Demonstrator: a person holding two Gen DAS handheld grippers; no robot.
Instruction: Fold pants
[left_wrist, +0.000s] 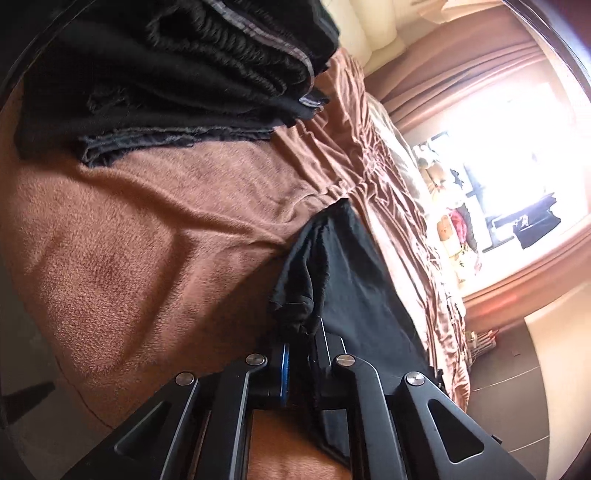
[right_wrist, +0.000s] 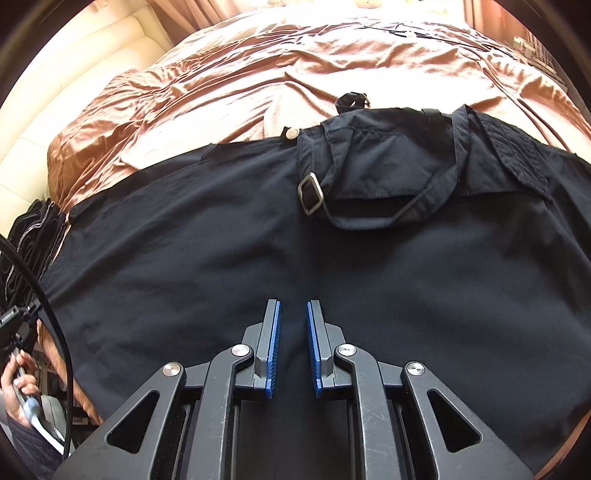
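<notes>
Dark navy pants (right_wrist: 221, 229) lie spread flat across the bed, waistband at the far side with a metal buckle (right_wrist: 311, 194) and a pocket flap. My right gripper (right_wrist: 293, 306) hovers over the middle of the cloth, its blue pads a narrow gap apart with nothing pinched between them. In the left wrist view, my left gripper (left_wrist: 301, 343) is shut on a bunched edge of the pants (left_wrist: 354, 266), and the cloth is lifted off the bed there.
A stack of folded dark clothes (left_wrist: 166, 66) sits on the brown bed cover (left_wrist: 147, 221), and shows at the left edge as the stack (right_wrist: 33, 229). A cream headboard (right_wrist: 74, 74) and a bright window (left_wrist: 517, 147) border the bed. A person's hand (right_wrist: 22, 380) shows lower left.
</notes>
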